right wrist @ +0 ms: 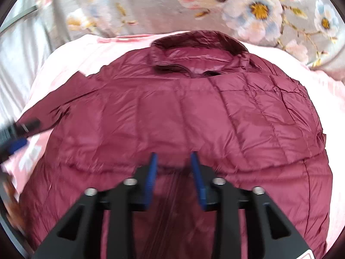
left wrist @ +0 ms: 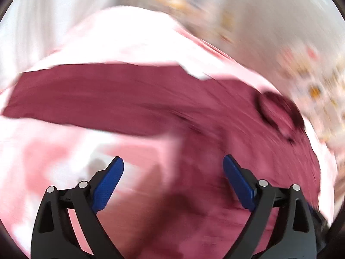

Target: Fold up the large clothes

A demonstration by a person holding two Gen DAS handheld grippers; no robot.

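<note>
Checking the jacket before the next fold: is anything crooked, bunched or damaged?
Nothing looks damaged. The maroon puffer jacket lies front up on the pink sheet, collar away from the camera. One sleeve sticks straight out sideways, unfolded; the opposite shoulder is somewhat wrinkled.

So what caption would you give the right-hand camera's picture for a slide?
Right gripper, open and empty, over a maroon quilted jacket spread collar-up on pink bedding.

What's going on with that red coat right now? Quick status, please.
Left tool wide open, empty. Right tool part open, gripping nothing. Maroon puffer jacket lies flat on pink sheet, one sleeve stretched out. Nothing blocking.
</note>
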